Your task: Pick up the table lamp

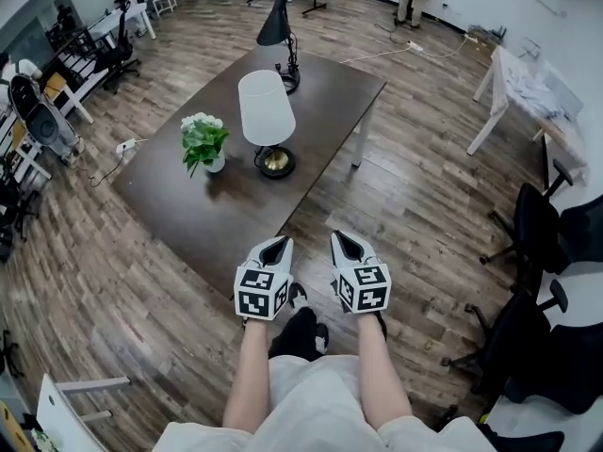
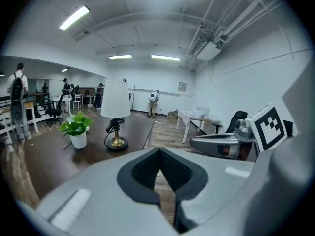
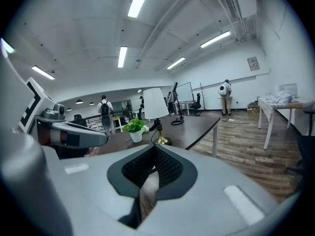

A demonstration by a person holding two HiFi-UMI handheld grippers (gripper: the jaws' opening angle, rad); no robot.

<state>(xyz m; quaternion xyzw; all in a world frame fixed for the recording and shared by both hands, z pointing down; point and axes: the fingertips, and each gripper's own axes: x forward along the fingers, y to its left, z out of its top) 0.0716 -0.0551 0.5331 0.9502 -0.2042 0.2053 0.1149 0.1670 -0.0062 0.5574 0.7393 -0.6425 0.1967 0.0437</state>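
The dark tabletop [image 1: 320, 88] bears the white-shaded table lamp [image 1: 266, 111] near its middle, with a potted plant [image 1: 204, 141] just beside it. The left gripper [image 1: 274, 249] and right gripper [image 1: 346, 244] hover short of the near edge, both closed and empty. This looks like the approach step; next they must reach in and open around the lamp's stem.

Both forearms [image 1: 247, 375] stretch forward, side by side. Jaws together on the left gripper [image 1: 274, 244] and the right gripper [image 1: 346, 239], nothing held.

The dark table [image 1: 325, 92] bears a white-shaded table lamp [image 1: 267, 111], a potted plant [image 1: 203, 140] and a black desk lamp [image 1: 274, 24].
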